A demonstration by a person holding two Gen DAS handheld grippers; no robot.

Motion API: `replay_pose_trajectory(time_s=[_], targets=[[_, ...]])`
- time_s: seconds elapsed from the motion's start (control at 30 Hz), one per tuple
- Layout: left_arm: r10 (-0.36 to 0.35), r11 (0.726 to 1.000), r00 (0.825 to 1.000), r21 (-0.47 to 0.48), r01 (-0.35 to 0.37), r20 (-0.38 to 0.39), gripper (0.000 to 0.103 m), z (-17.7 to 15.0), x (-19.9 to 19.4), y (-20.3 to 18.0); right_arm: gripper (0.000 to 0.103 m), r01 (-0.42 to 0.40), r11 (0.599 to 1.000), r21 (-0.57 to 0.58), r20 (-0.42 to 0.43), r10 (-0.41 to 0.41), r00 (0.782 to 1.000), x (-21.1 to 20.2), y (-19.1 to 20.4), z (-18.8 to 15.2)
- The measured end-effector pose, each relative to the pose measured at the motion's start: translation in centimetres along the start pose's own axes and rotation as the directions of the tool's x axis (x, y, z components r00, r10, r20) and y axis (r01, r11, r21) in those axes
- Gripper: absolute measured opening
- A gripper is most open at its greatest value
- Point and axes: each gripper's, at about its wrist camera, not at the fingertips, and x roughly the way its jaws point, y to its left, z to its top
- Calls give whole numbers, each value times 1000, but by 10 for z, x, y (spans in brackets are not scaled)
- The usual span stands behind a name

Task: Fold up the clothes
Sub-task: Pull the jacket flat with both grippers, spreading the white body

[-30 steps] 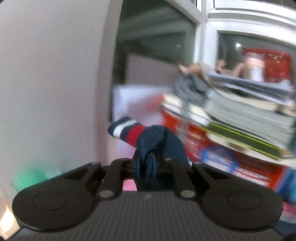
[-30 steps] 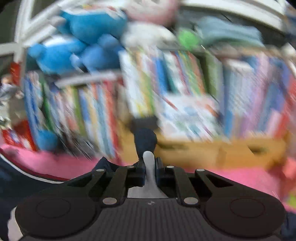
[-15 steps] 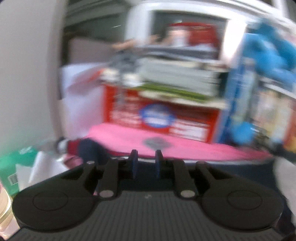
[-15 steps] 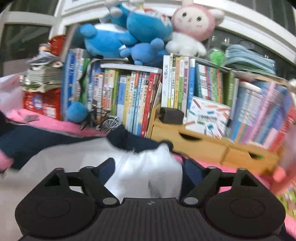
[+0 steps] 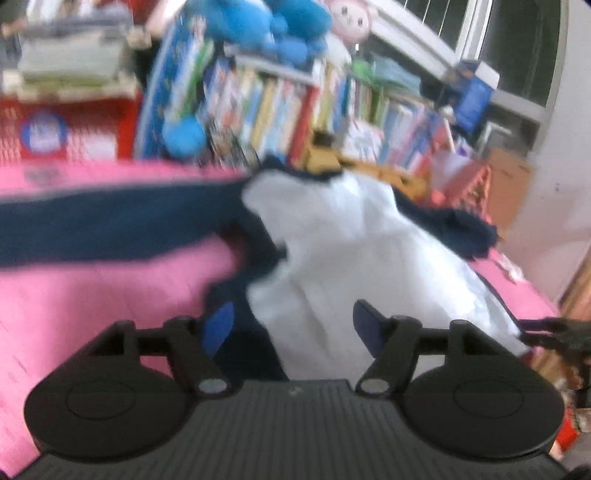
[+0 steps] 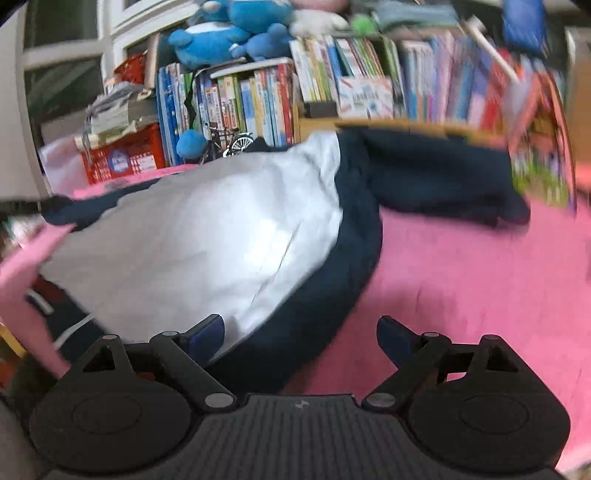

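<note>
Left hand-held gripper [image 5: 291,325], opening, and spread right hand-held gripper [image 6: 301,334] have released the jacket [image 6: 192,229].

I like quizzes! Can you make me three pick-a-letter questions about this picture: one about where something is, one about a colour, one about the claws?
1. Where are the blue plush toys?
A. on top of the books
B. on the jacket
C. under the cover

2. What colour is the cover under the jacket?
A. green
B. pink
C. yellow

3. What are the two claws holding?
A. a book each
B. the jacket together
C. nothing

Answers:
1 A: the blue plush toys sit above the books.
2 B: the cover around the jacket is pink.
3 C: the left claw, opening, and the right claw, opening, pinch nothing; the jacket lies loose.
</note>
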Motion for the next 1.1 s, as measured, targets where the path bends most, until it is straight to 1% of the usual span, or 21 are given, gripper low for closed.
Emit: replay_pose_trajectory(time_s=[0.13,0.23,0.3,0.33,0.37,0.4,0.43,0.5,0.57,0.63,0.7,0.73,0.8,0.83,0.87,0.9,0.93,0.97,1.0,1.03,1.1], targets=[[80,997,993,-16,-82,-84,75,-11,13,-10,90,-81,987,137,21,79,997,-2,-6,-12],[114,992,987,-42,-119,-112,78,-19,14,-14,90,-161,967,196,36,157,987,-3,-9,-18],[127,990,985,-53,-134,-112,69,-22,13,-16,91,-230,941,248,61,222,973,-3,-13,-22],[134,988,985,-59,-141,-112,45,-24,12,-17,89,-253,927,277,79,240,968,-2,-15,-24],[139,987,983,-66,-147,-118,24,-24,13,-19,83,-267,914,304,93,250,964,-1,-16,-25],[134,985,982,-95,-147,-130,18,-22,10,-19,62,-262,908,326,95,244,965,1,-16,-23],[129,981,981,-126,-147,-143,8,-19,8,-19,35,-250,904,346,89,234,968,2,-15,-22],[59,984,988,-160,-82,-142,7,-12,-10,-23,18,-268,886,378,130,236,963,-12,-14,-21],[-24,991,995,-136,11,-94,7,-7,-38,-32,16,-341,868,360,225,274,935,-42,-14,-18],[-29,997,993,-78,20,-118,7,-13,-50,-35,15,-388,871,300,283,307,908,-71,-15,-16],[-29,999,989,-19,26,-146,9,-19,-62,-39,15,-335,917,216,270,274,923,-94,-14,-14],[0,1000,984,5,1,-178,10,-27,-61,-38,15,-285,940,188,238,238,942,-97,-14,-15],[41,999,972,4,-41,-233,10,-39,-54,-34,18,-193,965,178,158,166,973,-94,-20,-20],[37,999,971,-23,-43,-238,11,-42,-52,-29,21,-175,963,205,137,149,979,-89,-25,-24],[31,998,974,-50,-43,-223,15,-42,-52,-25,27,-173,954,243,128,145,981,-83,-30,-28],[26,996,978,-77,-42,-207,19,-41,-53,-22,47,-176,943,281,121,147,982,-77,-36,-32],[21,994,982,-104,-41,-190,32,-41,-53,-18,71,-188,933,307,115,160,980,-70,-39,-35],[26,993,982,-112,-47,-188,50,-41,-50,-16,78,-199,930,310,106,174,979,-65,-39,-37],[31,991,982,-119,-54,-187,57,-40,-46,-14,80,-211,926,313,98,189,977,-60,-39,-40],[45,991,979,-111,-68,-197,61,-40,-40,-14,81,-217,925,313,90,198,976,-54,-38,-41],[59,993,974,-85,-79,-217,61,-41,-25,-20,83,-210,930,303,78,196,978,-43,-35,-41]])
